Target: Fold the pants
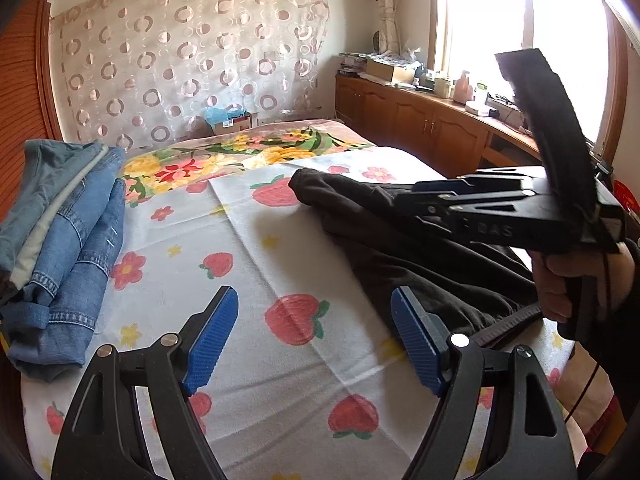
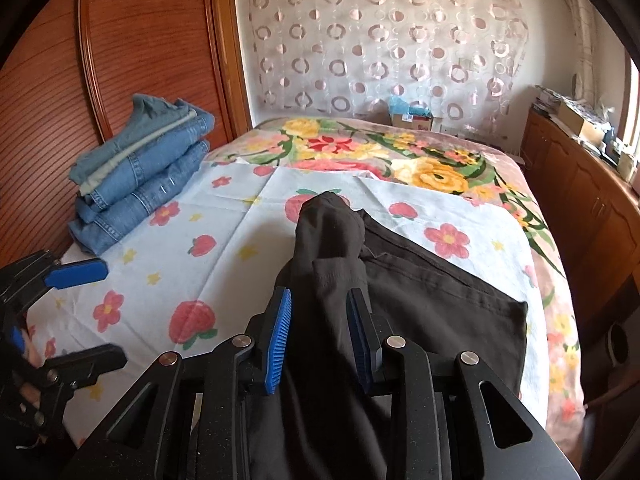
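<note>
Your right gripper [image 2: 319,340] has its blue pads pressed on a bunched fold of the black pants [image 2: 432,300], which drape across the strawberry-print sheet [image 2: 224,248] toward the right side of the bed. Your left gripper [image 1: 316,340] hangs above bare sheet just left of the pants, jaws spread wide and holding nothing. Folded jeans [image 1: 68,240] sit stacked at the sheet's far left edge against the wooden wardrobe [image 2: 132,40].
</note>
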Demonstrator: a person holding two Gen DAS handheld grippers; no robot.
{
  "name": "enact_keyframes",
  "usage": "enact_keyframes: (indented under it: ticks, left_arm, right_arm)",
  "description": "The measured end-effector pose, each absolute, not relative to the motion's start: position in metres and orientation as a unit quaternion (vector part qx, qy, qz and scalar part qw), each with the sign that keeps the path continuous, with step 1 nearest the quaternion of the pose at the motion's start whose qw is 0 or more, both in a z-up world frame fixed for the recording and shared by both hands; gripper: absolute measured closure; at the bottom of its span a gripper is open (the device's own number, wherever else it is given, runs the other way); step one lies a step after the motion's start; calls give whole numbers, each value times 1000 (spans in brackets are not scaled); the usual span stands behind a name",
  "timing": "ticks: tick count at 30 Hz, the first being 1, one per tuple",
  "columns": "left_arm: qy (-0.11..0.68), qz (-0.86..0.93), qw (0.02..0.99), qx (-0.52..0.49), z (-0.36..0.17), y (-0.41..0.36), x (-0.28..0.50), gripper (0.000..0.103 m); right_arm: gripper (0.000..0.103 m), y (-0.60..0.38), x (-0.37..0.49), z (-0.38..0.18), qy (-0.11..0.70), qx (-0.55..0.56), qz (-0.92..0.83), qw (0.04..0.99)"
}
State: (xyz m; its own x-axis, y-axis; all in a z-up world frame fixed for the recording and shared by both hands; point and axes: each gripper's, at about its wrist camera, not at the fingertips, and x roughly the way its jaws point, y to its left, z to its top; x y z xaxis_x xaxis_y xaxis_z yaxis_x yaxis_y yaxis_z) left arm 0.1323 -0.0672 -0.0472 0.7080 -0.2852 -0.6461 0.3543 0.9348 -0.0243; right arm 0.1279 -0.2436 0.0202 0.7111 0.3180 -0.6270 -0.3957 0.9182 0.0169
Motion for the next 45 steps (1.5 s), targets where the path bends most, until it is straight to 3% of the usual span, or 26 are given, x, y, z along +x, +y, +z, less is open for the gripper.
enact_keyframes:
  ticks: [3, 7, 9, 19, 33, 45]
  left_arm:
    - [344, -174, 921, 50, -50, -67, 133, 23]
    - [349, -175, 919, 50, -54, -67, 133, 23]
    - [350, -176, 919, 50, -55, -68, 132, 23]
    - [356, -186, 914, 55, -59, -79, 128, 23]
    - [362, -189, 910, 65, -62, -86, 129, 23]
    - [366, -194, 908, 68, -67, -91, 125, 23]
  right_arm:
    - [78, -240, 137, 19, 336, -72, 194, 919]
    - [98, -233, 147, 18, 346, -83, 191, 915]
    - [102, -235, 151, 21, 344, -80, 191, 916]
    - [102, -291, 139, 46, 297, -55, 133, 944]
    - [102, -329, 176, 19, 338, -54, 53, 938]
    - [102, -326, 183, 32, 347, -49, 34, 936]
